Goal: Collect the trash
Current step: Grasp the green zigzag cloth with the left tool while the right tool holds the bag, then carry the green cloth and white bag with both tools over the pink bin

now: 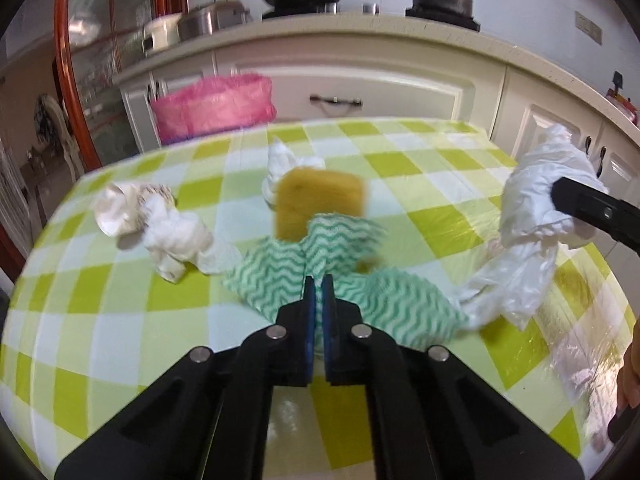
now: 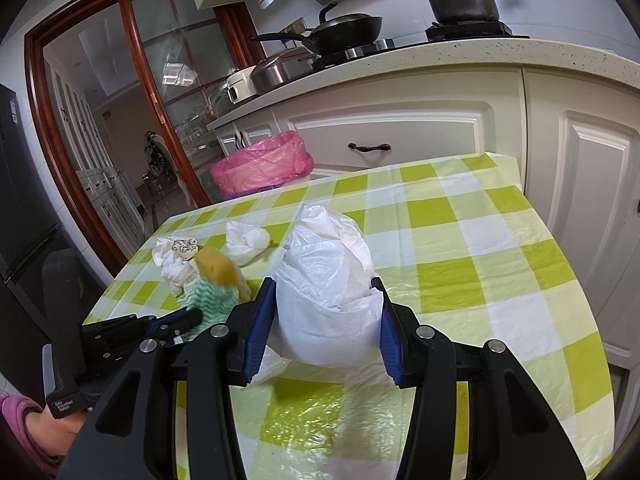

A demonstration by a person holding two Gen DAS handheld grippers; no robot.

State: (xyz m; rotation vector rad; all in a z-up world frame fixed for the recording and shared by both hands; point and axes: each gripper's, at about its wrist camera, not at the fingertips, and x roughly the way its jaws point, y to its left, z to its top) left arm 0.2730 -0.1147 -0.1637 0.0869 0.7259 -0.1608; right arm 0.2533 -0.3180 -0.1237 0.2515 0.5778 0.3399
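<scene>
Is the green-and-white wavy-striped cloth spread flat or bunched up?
Bunched up. The green-and-white wavy-striped cloth rises in folds from the table, pinched between the shut left gripper, with the yellow sponge just behind.

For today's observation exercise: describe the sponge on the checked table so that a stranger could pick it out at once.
Start at the table with the green-and-white checked cloth. Near its middle lies a green zigzag-patterned cloth, pinched in the left tongs. The sponge sits on that cloth's far edge: a mustard-yellow block, the only yellow item among white crumpled tissues and a white plastic bag.
</scene>
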